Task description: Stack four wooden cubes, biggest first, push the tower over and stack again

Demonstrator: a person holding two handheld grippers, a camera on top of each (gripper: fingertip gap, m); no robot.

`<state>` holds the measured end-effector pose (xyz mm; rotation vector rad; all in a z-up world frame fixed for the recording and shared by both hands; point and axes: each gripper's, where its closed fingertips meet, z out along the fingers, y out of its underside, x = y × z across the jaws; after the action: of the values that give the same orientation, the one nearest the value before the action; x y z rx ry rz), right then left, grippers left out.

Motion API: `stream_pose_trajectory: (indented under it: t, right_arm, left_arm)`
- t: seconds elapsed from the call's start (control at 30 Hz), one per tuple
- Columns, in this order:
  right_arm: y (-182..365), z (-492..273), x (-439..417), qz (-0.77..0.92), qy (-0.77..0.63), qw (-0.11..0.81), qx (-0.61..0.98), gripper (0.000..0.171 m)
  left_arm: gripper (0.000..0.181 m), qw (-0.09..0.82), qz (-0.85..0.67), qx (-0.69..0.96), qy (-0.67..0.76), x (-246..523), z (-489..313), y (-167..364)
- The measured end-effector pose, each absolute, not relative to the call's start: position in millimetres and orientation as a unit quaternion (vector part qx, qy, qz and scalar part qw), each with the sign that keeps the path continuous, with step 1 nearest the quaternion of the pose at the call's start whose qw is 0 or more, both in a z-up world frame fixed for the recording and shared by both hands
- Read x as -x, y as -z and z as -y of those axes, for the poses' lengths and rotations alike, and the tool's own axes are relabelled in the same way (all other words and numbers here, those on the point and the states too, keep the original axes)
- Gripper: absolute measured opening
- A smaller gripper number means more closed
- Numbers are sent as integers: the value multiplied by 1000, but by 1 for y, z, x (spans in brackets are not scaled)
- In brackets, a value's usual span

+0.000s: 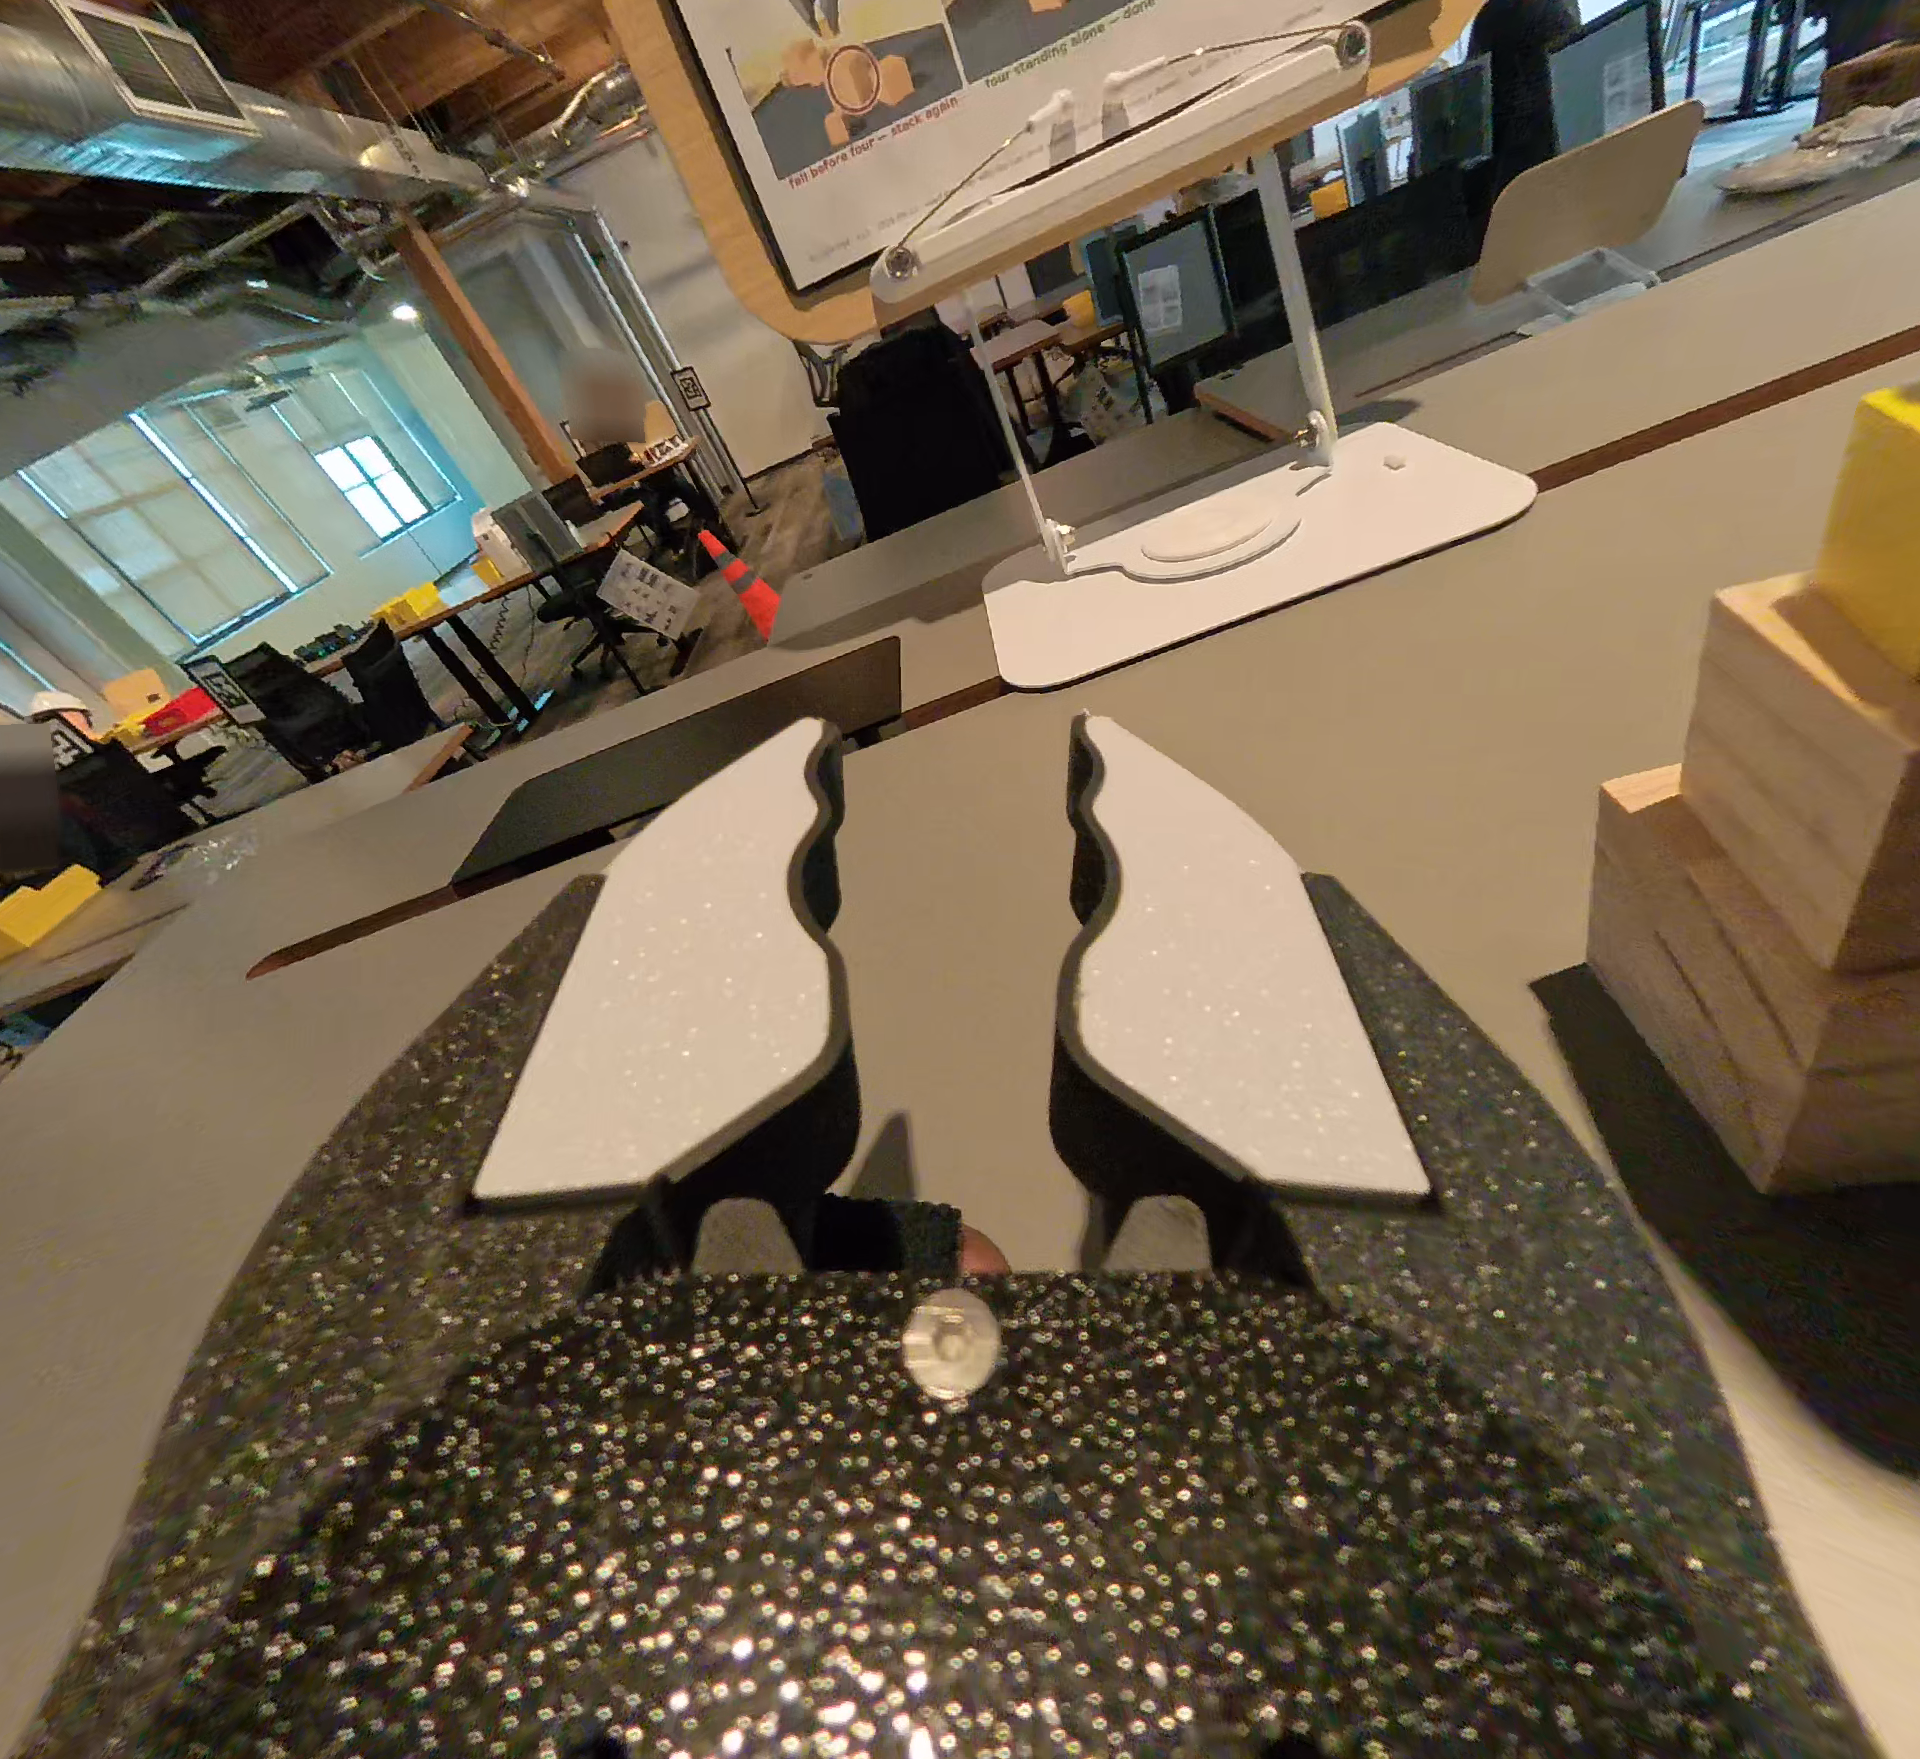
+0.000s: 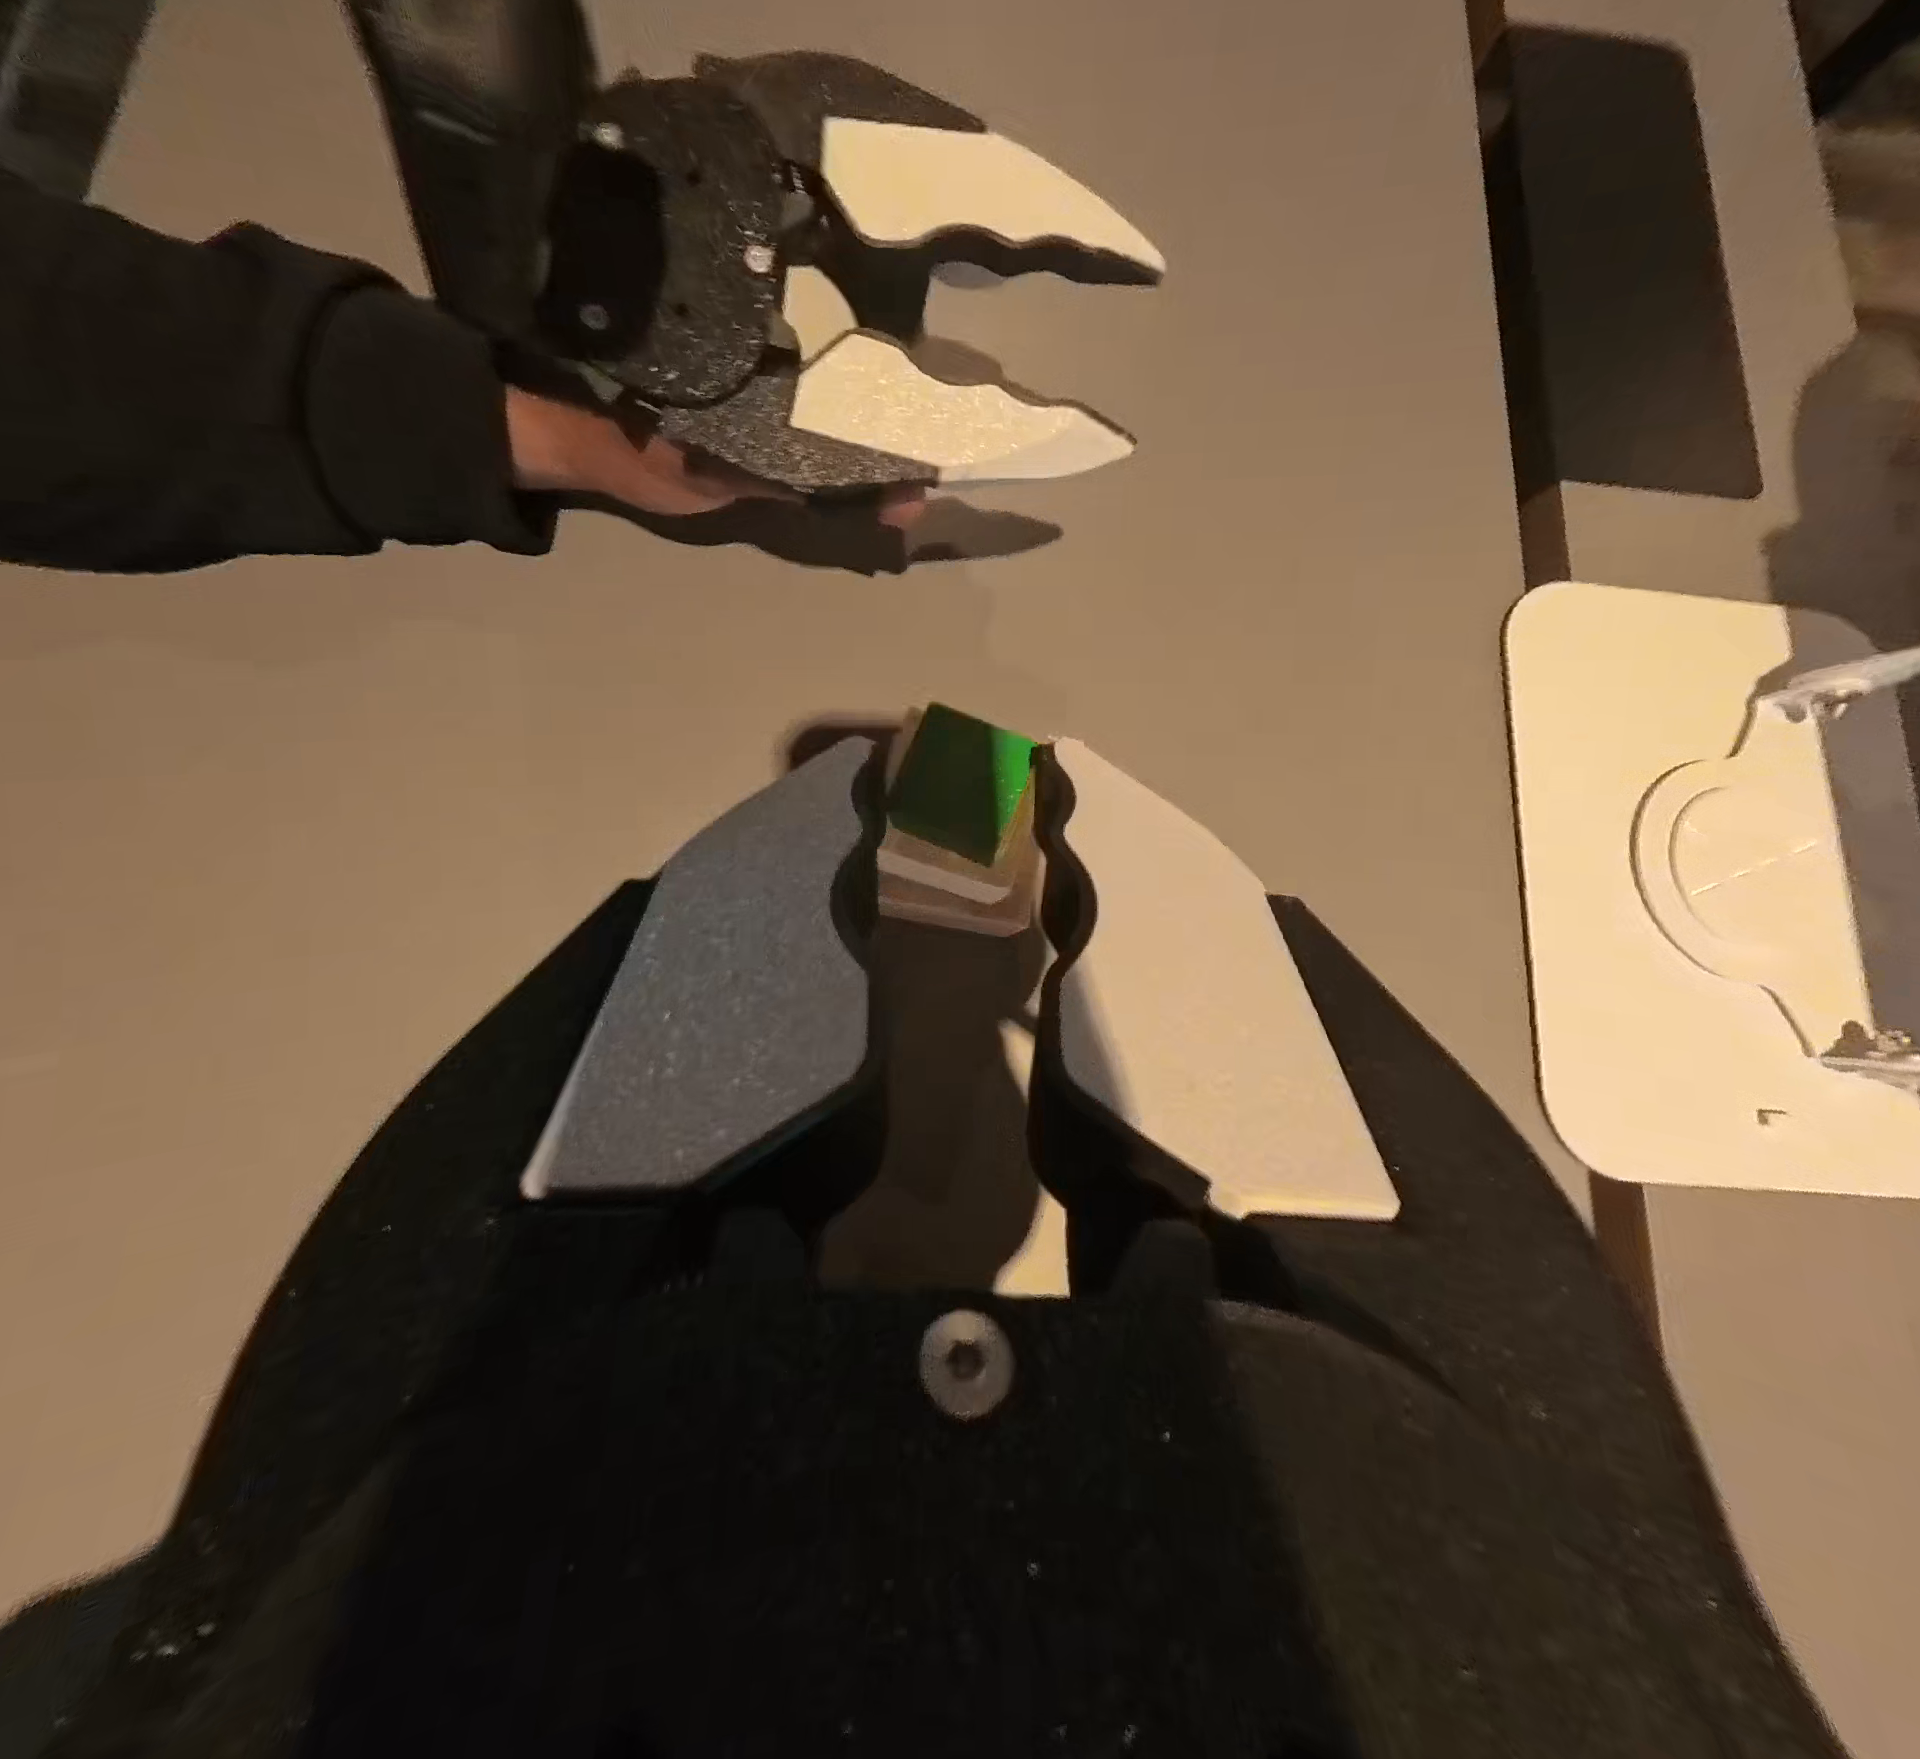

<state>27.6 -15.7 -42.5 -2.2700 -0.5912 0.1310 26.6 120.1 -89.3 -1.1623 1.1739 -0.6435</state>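
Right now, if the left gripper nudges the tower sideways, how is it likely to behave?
The tower would probably topple in separate pieces: its wooden cubes sit loose and stepped. The yellow cube likely slides first. The left gripper is open and apart from it; the right gripper straddles the green cube.

The left wrist view is bright, lit by ceiling spots at upper left and windows (image 1: 197,535) at mid left; fisheye bending curves its edges. The right wrist view is dim and warm-toned, with soft shadows on the table (image 2: 1247,99) and blurred corners.
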Motion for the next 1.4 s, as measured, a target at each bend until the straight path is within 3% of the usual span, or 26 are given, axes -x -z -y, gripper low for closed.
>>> stream_pose_trajectory:
  t: [0.2, 1.4]
  right_arm:
    - [48, 1, -32, 165, -62, 376, 910, 28]
    - [65, 5, -31, 157, -42, 353, 921, 28]
  left_arm:
    - [40, 636, -507, 513, 275, -27, -124, 89]
    - [39, 638, -500, 521, 268, -27, -130, 89]
